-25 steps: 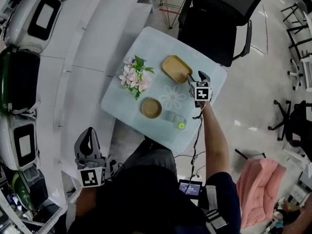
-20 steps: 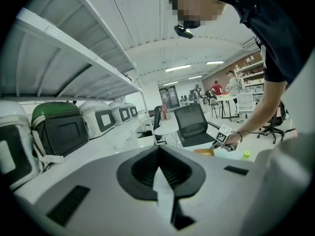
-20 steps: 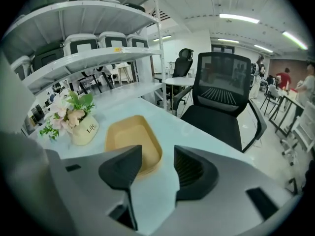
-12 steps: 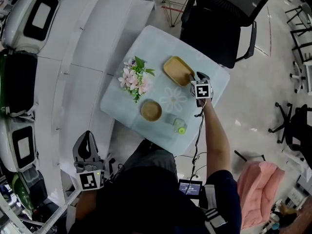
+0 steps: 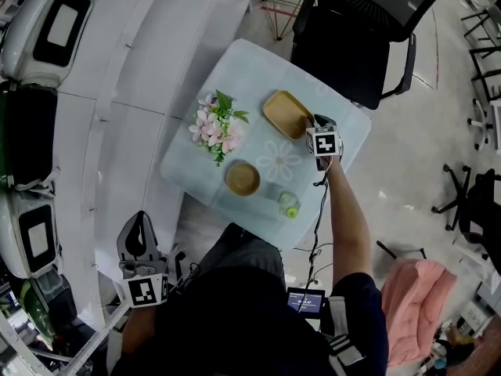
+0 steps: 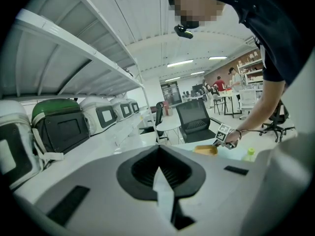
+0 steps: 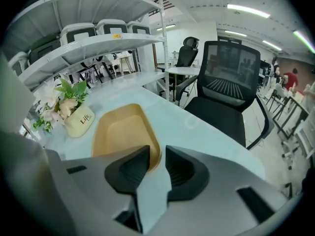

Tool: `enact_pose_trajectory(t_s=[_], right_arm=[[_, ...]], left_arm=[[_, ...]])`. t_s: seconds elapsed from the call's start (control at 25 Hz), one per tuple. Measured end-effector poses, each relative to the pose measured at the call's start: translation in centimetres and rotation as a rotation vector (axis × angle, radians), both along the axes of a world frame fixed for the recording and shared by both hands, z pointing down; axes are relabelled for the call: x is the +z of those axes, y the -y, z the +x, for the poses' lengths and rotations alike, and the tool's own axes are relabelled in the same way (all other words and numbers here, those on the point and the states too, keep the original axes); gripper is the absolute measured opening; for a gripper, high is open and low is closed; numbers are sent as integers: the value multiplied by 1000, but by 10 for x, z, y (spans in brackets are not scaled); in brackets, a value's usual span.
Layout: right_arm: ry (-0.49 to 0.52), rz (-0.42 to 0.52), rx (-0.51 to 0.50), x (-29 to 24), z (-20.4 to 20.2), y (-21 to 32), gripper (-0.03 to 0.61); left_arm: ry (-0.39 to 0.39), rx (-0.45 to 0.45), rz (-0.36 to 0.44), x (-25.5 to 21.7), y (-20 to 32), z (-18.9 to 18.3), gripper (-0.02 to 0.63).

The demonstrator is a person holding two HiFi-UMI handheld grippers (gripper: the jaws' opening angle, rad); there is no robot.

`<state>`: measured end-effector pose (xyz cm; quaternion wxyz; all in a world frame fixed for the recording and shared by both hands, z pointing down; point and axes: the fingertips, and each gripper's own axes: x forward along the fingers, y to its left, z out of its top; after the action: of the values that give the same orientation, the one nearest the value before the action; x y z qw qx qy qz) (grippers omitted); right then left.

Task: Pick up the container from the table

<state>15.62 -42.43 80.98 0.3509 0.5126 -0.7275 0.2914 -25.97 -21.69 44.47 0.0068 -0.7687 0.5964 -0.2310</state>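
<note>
The container [image 5: 286,113] is a tan, shallow, oblong tray on the pale table [image 5: 258,69]. It also shows in the right gripper view [image 7: 120,132] and far off in the left gripper view [image 6: 205,150]. My right gripper [image 5: 317,122] points steeply down at the tray's right end. Its jaws [image 7: 157,163] have just been closing and straddle the rim, one pad inside and one outside, with a thin gap still showing. My left gripper [image 5: 139,224] hangs off the table by the shelving. Its pads [image 6: 158,149] meet with nothing between them.
On the table stand a pot of pink flowers [image 5: 217,125], a round wooden bowl [image 5: 243,178] and a small clear bottle with a green cap [image 5: 289,204]. A black office chair [image 5: 356,30] stands behind the table. White shelving with backpacks [image 5: 47,77] runs along the left.
My right gripper has sunk a little onto the container's right end. The left gripper has stayed low at the left, almost still.
</note>
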Motion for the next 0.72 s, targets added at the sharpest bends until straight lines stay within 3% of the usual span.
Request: enact_pose_trajectory(t_s=[0.32, 0.72], right_arm=[[-52, 7, -6, 0, 0, 3, 37], [-70, 8, -2, 0, 2, 2, 29]], left_arm=[[2, -6, -10, 3, 0, -3, 3], [1, -11, -16, 6, -1, -4, 3]])
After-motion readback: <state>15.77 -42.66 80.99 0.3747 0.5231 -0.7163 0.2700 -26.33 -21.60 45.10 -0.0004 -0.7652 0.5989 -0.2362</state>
